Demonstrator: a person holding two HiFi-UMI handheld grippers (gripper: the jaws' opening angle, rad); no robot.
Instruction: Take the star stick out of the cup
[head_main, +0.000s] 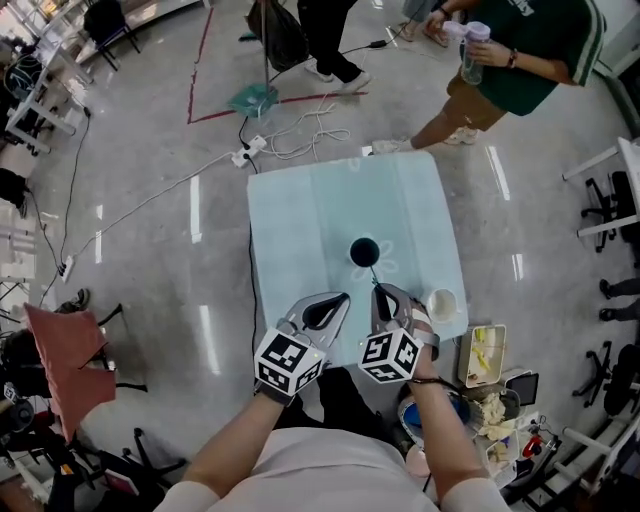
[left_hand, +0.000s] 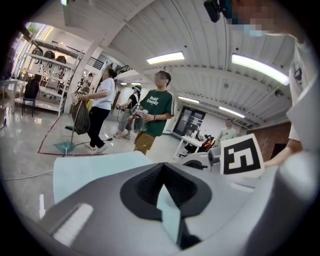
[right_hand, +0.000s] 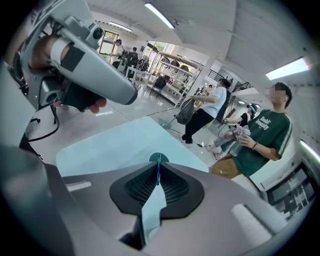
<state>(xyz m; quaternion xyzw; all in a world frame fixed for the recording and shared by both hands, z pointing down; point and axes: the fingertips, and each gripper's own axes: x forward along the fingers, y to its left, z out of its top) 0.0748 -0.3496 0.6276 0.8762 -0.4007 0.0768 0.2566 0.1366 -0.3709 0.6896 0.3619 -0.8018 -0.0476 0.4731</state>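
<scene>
A dark cup (head_main: 363, 251) stands near the middle of the pale teal table (head_main: 300, 210). A thin blue stick (head_main: 374, 277) slants from the cup's rim back to my right gripper (head_main: 378, 290), which is shut on the stick's near end. In the right gripper view the stick (right_hand: 157, 172) runs up between the closed jaws toward the cup (right_hand: 159, 158) just beyond. No star shape is visible on it. My left gripper (head_main: 340, 298) hovers beside the right one, a little left of the cup, shut with nothing in it (left_hand: 161, 167).
A small white cup (head_main: 441, 303) sits at the table's near right corner. Beside the table is a tray (head_main: 482, 355) of yellowish items. A person in a green shirt (head_main: 510, 60) stands past the far right corner. Cables (head_main: 290, 140) lie on the floor behind.
</scene>
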